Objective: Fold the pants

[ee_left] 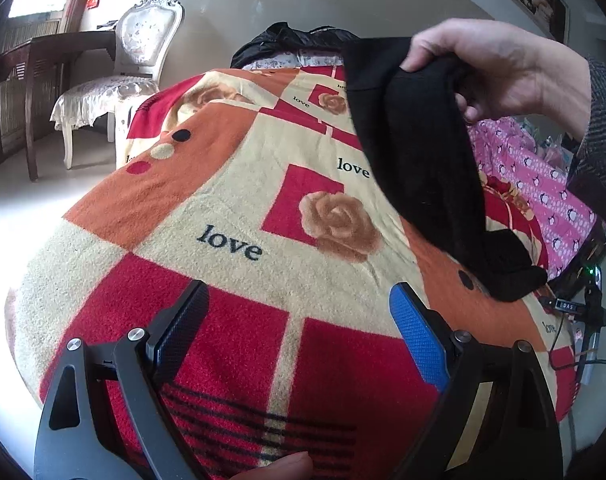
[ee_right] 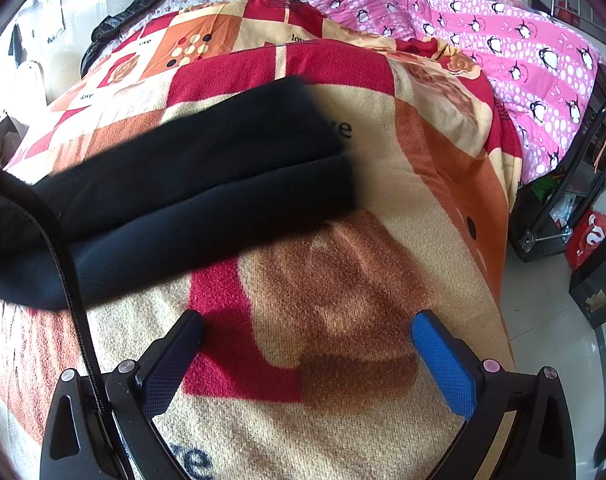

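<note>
fleecy blanket [ee_left: 231, 208] in red, orange and cream is covering the bed, with rose squares and the word "love" printed over it several times. black pants [ee_left: 423, 152] are hanging over it on the right in the left wrist view, pinched at one end by a bare hand [ee_left: 499, 68], their lower end touching the blanket. left gripper [ee_left: 299, 332] is hovering wide open over the blanket, holding nothing. right gripper [ee_right: 309, 344] is likewise spread wide and empty, the pants [ee_right: 207, 184] lying blurred beyond it. pink penguin-print quilt [ee_right: 503, 48] is lying beside the blanket. black crate [ee_right: 575, 188] on the floor is holding items too small to tell.
</note>
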### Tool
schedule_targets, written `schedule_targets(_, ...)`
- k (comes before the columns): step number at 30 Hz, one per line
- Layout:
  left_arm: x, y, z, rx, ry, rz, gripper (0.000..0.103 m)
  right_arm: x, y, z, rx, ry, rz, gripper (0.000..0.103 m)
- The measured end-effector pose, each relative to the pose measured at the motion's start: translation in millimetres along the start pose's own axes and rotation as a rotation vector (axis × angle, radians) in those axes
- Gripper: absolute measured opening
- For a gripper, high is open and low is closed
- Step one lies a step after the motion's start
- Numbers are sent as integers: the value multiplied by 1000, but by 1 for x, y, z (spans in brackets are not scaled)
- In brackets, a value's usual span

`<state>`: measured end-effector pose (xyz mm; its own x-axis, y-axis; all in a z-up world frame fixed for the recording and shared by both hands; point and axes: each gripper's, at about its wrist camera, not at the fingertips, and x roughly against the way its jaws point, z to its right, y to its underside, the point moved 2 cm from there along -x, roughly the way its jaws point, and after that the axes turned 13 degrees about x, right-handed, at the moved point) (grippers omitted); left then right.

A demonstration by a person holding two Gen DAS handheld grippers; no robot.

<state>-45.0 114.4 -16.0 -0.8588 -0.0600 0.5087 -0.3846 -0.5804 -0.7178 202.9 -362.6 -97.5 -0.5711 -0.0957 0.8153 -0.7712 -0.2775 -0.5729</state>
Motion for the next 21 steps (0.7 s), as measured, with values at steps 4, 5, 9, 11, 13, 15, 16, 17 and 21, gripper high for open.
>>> schedule_targets(4, -2, -3, -4, 32, -9, -6, 92, 0, 0, 0, 0, 0, 0, 103)
schedule_targets(5, -1, -2, -5, 33, -9, -6, 92, 0, 0, 0, 0, 0, 0, 103)
schedule_targets(9, -1, -4, -5, 37, -8, -3, 92, 0, 0, 0, 0, 0, 0, 103)
schedule_targets(11, -2, -5, -6, 41, -7, -4, 92, 0, 0, 0, -1, -1, 0, 103)
schedule_targets(13, -3, -5, -7, 55, -3, -12, 92, 0, 0, 0, 0, 0, 0, 103)
schedule_targets(15, -8, -8, -9, 72, 3, -26, 92, 0, 0, 0, 0, 0, 0, 103)
schedule_targets(16, -9, -9, -8, 75, 2, -32, 92, 0, 0, 0, 0, 0, 0, 103)
schedule_targets(17, -10, -9, -8, 72, -3, -34, 92, 0, 0, 0, 0, 0, 0, 103)
schedule_targets(21, -9, -8, -5, 44, -29, -28, 92, 0, 0, 0, 0, 0, 0, 103)
